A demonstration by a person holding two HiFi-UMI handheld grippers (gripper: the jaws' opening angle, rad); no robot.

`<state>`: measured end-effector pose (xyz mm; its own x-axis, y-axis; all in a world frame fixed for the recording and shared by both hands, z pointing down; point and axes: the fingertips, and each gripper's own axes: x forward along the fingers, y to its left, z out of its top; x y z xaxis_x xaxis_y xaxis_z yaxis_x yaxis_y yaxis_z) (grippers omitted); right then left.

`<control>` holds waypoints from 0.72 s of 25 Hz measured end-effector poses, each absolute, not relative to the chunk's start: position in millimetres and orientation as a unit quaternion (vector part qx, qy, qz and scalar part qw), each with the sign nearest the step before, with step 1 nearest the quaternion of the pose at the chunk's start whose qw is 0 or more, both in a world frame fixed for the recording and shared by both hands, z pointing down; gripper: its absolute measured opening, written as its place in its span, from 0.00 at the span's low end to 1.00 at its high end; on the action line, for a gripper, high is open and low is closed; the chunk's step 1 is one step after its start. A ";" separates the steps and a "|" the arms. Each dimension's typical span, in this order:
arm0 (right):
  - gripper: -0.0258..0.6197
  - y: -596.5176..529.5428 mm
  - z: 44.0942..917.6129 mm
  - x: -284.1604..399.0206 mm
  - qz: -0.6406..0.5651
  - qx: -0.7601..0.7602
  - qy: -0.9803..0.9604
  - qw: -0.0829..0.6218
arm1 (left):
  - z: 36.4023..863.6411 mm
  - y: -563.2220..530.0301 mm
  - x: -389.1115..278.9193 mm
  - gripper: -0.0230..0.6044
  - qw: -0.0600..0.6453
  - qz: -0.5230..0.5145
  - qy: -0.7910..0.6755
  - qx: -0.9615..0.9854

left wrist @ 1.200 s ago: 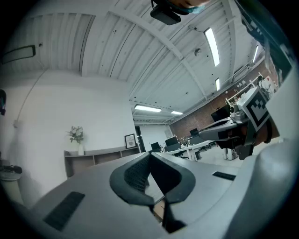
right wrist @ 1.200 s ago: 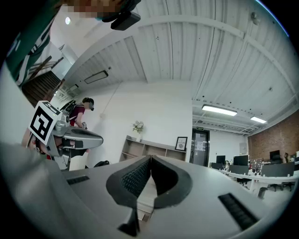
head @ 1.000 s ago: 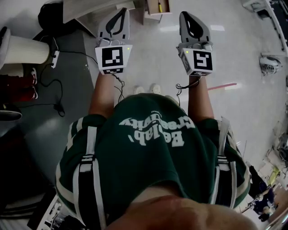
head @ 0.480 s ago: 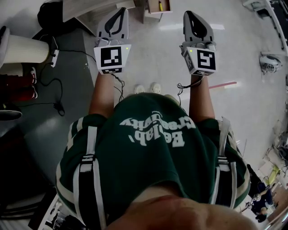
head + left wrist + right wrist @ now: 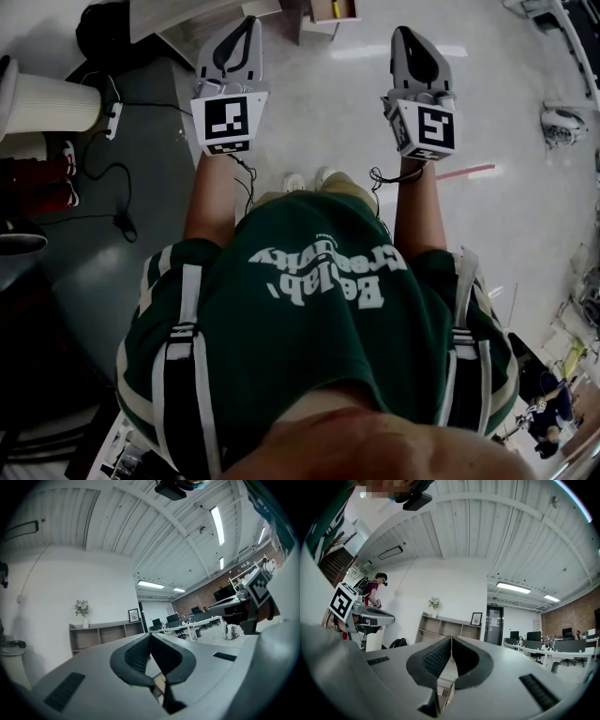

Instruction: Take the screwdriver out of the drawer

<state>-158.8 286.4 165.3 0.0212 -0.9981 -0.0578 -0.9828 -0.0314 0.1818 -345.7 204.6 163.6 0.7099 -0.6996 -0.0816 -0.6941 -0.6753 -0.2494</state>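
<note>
- I stand on a pale, glossy floor (image 5: pixel 328 103). A dark mat (image 5: pixel 131 216) with a trailing cable (image 5: pixel 108 178) lies to my left and a pink strip (image 5: pixel 464 172) to my right.
- My left tongs (image 5: pixel 249 21) and right tongs (image 5: pixel 405 36) point level ahead of me. Both are pressed shut with nothing in them.
- The screwdriver (image 5: pixel 336 8) is only a small yellow handle in the open drawer (image 5: pixel 349 11), at the top edge of the head view, ahead and between the tongs.
- Only the gripper views show the room: a white wall (image 5: pixel 84 573), a shelf (image 5: pixel 445 627) with a plant (image 5: pixel 434 603), and office desks (image 5: pixel 197 623).
- The right gripper view alone shows another person (image 5: pixel 375 590).
- Bare floor lies open between tongs and drawer.
</note>
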 end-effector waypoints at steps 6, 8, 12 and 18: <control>0.09 285.5 177.1 -172.1 -0.080 0.719 -0.689 0.032 | 178.4 202.6 -359.3 0.06 0.135 -0.015 0.374 -0.918; 0.09 280.3 181.3 -168.4 -0.077 0.721 -0.688 0.035 | 182.0 198.2 -353.9 0.06 0.135 -0.016 0.372 -0.918; 0.09 260.0 189.6 -155.9 -0.075 0.722 -0.687 0.039 | 186.5 181.7 -334.6 0.06 0.137 -0.012 0.367 -0.920; 0.09 198.7 186.7 -130.8 -0.071 0.709 -0.702 0.008 | 183.6 135.0 -298.7 0.06 0.143 -0.009 0.364 -0.920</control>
<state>-130.8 198.7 186.7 0.0051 -0.9960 -0.0895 -0.9939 -0.0149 0.1097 -298.7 135.0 183.6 0.7353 -0.6722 -0.0868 -0.6669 -0.6947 -0.2694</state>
